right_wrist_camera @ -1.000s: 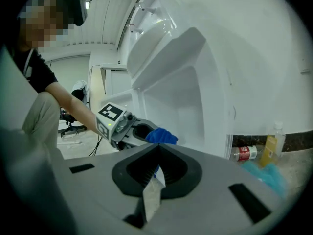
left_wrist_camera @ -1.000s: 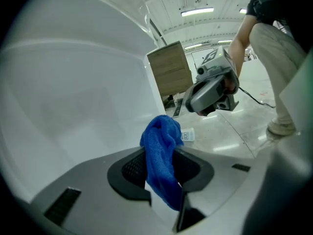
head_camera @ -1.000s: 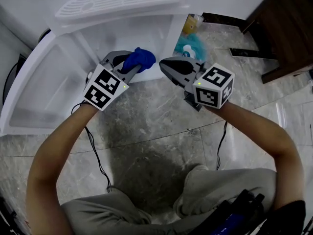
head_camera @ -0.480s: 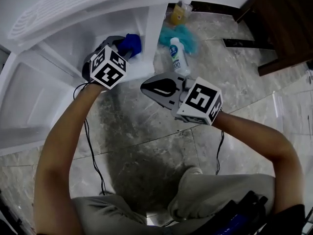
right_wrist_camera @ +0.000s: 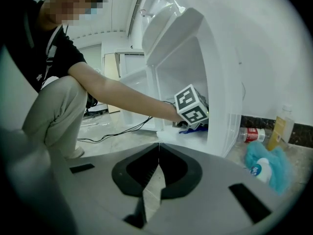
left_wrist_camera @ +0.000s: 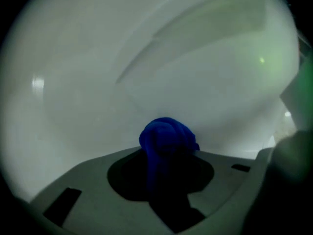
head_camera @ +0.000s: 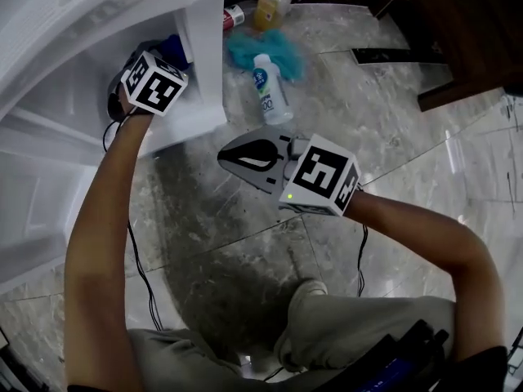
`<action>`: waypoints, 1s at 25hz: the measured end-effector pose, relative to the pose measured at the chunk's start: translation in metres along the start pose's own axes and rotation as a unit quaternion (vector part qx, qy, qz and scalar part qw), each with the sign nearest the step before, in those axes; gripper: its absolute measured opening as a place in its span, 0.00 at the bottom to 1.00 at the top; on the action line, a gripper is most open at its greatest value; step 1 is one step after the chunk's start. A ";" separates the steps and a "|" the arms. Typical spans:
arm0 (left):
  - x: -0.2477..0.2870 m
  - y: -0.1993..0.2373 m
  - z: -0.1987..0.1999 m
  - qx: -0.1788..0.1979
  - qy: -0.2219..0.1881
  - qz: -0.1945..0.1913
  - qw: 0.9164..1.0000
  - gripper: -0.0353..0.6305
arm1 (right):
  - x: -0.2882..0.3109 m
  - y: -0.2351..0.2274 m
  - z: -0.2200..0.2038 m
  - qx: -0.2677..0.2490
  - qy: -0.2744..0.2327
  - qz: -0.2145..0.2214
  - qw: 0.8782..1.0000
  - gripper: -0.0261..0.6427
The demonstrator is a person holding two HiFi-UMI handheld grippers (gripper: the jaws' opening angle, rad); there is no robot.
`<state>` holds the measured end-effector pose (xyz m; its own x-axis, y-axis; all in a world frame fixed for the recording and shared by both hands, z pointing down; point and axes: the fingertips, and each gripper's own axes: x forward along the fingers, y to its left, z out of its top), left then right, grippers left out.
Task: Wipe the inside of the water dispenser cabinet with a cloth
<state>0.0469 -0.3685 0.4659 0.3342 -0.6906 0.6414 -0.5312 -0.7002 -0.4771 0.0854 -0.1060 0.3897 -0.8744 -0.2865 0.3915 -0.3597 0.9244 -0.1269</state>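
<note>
The white water dispenser cabinet [head_camera: 204, 64] stands open on the marble floor. My left gripper [head_camera: 166, 55] reaches into its lower compartment, shut on a bunched blue cloth [head_camera: 173, 47]. In the left gripper view the blue cloth [left_wrist_camera: 166, 138] bulges out between the jaws of the left gripper [left_wrist_camera: 166, 155], close to the white inner wall [left_wrist_camera: 146, 58]; I cannot tell whether it touches. My right gripper [head_camera: 222, 158] hovers over the floor outside the cabinet, shut and empty. In the right gripper view the right gripper [right_wrist_camera: 157, 146] points toward the cabinet [right_wrist_camera: 220, 82], where the left gripper's marker cube [right_wrist_camera: 191, 105] sits.
A white bottle [head_camera: 272, 92] lies on a teal rag [head_camera: 260, 51] right of the cabinet, beside a yellow bottle [head_camera: 270, 5] and a red-labelled bottle [head_camera: 234, 15]. The open cabinet door [head_camera: 41, 170] is at the left. Dark wooden furniture [head_camera: 458, 31] stands at the upper right. Cables [head_camera: 140, 256] trail across the floor.
My left gripper has gone deeper and lower into the cabinet with the blue cloth. The right gripper has sunk toward the floor, still shut. The head view has swung toward the right.
</note>
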 end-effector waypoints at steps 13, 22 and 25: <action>-0.021 -0.026 -0.004 -0.048 -0.010 -0.047 0.998 0.23 | 0.012 0.009 -0.008 0.009 0.013 0.025 1.000 0.04; 0.005 0.005 -0.001 -0.097 0.006 0.008 0.995 0.22 | 0.003 0.000 -0.020 0.022 0.022 0.012 0.999 0.04; -0.005 0.002 0.000 -0.121 -0.017 0.002 0.993 0.22 | 0.001 0.002 -0.027 0.026 0.033 0.010 0.999 0.04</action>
<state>0.0444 -0.3665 0.4623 0.3550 -0.7017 0.6177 -0.7027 -0.6361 -0.3188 0.0924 -0.0977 0.4149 -0.8591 -0.2490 0.4470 -0.3602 0.9148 -0.1827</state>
